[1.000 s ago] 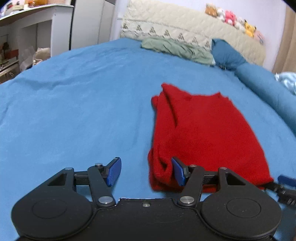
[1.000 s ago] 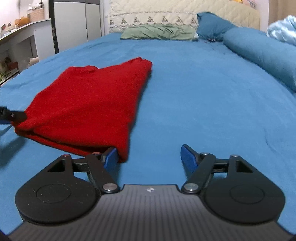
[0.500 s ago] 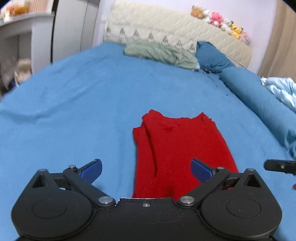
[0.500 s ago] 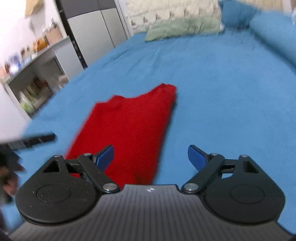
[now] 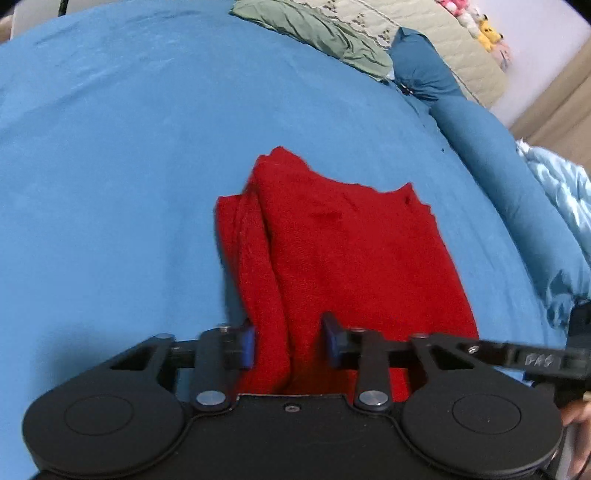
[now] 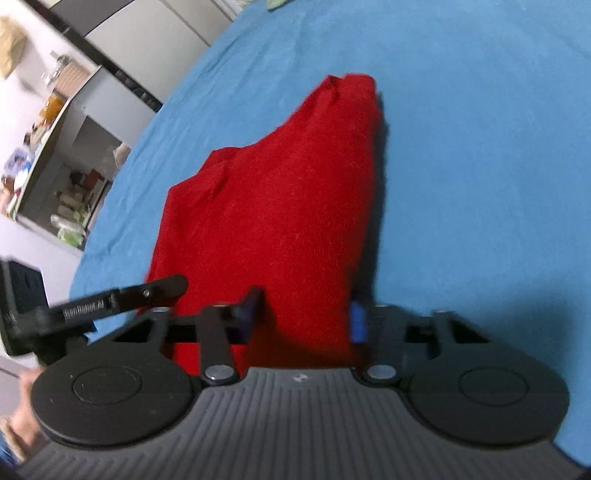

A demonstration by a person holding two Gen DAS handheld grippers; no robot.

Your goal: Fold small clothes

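Note:
A red knit garment (image 5: 343,254) lies folded lengthwise on the blue bedsheet (image 5: 110,166). It also shows in the right wrist view (image 6: 280,206). My left gripper (image 5: 290,345) is open, its blue pads either side of the garment's near left edge. My right gripper (image 6: 303,315) is open, its pads straddling the garment's near right edge. Each gripper's finger shows at the edge of the other's view.
A green cloth (image 5: 314,33), a quilted headboard cushion (image 5: 443,40) and blue pillows (image 5: 480,147) lie at the bed's far end. A light blue blanket (image 5: 565,184) is at the right. White shelves (image 6: 51,155) and a cabinet stand left of the bed.
Both grippers have dropped down onto the garment's near end. Their jaws have narrowed from wide open and now straddle the cloth's left and right edges.

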